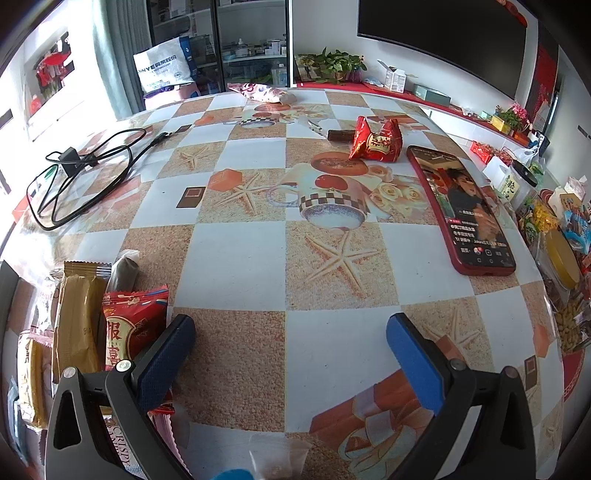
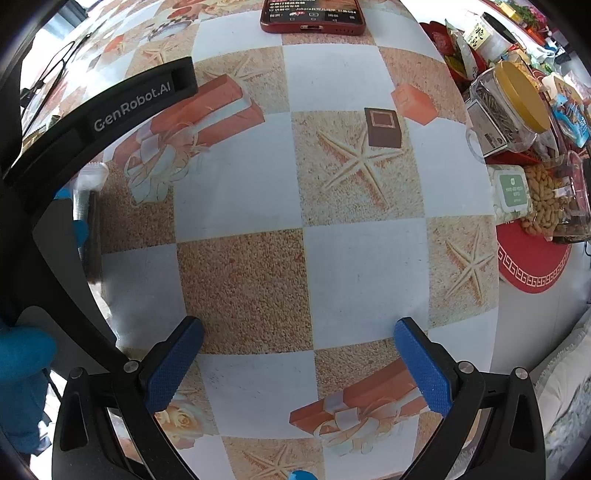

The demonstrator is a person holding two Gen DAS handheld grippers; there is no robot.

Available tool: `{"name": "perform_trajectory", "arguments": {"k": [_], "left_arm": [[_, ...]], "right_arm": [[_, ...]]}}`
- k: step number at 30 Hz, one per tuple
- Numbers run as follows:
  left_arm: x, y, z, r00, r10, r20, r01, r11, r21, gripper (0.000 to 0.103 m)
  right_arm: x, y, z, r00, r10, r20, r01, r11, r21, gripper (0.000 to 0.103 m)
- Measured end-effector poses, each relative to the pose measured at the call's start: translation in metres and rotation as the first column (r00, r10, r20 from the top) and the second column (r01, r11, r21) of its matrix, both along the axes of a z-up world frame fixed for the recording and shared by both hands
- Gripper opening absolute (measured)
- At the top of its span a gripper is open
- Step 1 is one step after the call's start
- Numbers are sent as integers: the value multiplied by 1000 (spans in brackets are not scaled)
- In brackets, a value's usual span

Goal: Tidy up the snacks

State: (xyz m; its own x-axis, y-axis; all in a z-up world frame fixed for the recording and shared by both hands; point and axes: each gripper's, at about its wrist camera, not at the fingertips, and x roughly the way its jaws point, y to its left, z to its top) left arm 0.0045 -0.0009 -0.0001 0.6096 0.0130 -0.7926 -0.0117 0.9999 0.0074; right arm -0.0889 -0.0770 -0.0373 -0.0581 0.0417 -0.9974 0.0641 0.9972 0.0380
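My left gripper [image 1: 290, 341] is open and empty, low over the patterned tablecloth [image 1: 236, 258]. Just left of its left finger lies a row of snacks: a red packet [image 1: 129, 325], a gold-wrapped bar [image 1: 75, 314] and a brown roll [image 1: 123, 271]. Farther off lie a red candy-shaped packet [image 1: 376, 142], a dark snack stick [image 1: 340, 135] and a pink bag [image 1: 258, 92]. My right gripper [image 2: 297, 354] is open and empty over bare cloth. The left gripper's black body [image 2: 110, 107] shows at its left.
A red phone [image 1: 463, 206] lies screen-up at the right, also in the right wrist view [image 2: 312, 16]. A black cable [image 1: 77, 177] coils at the left. Jars, peanuts and snack packs [image 2: 517, 122] crowd a red mat [image 2: 532, 258] at the table's right edge.
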Motion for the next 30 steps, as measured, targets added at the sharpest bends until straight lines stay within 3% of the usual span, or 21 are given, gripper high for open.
{"name": "perform_trajectory", "arguments": {"k": [6,8,11,14,16,19,21,24,27,30], "left_arm": [[3,-3,2,987,-44,-153,45,999,3,103],[8,-3,3,964,-58,-261,60,998,1,103],[14,-3,3,930,-78,-359,81,997,-7,103],[17,-4,3,926,-95,-367,100,995,-5,103],[20,-5,3,913,-93,-398,109,994,16,103],[20,-5,3,892,-114,-437,119,993,-14,103],[26,-7,3,885,-96,-455,127,991,38,103],[29,-7,4,877,-91,-471,128,991,48,103],[38,-8,6,845,-94,-526,162,983,84,103],[36,-3,25,868,-104,-486,185,975,123,103]], "right_arm": [[10,-5,-6,999,-2,-36,2,1000,4,103],[15,-4,-6,999,-3,-45,3,1000,5,103],[17,-5,-8,999,-3,-55,4,1000,6,103],[24,-4,-10,998,-3,-70,4,1000,7,103],[21,-6,-12,997,-4,-77,5,1000,8,103],[23,-9,-14,996,-5,-86,6,1000,9,103],[25,-9,-15,996,-6,-90,7,1000,10,103],[26,-11,-17,996,-8,-93,9,1000,11,103],[27,-10,-17,996,-9,-93,10,1000,11,103],[26,-10,-17,996,-14,-86,15,1000,10,103]]}}
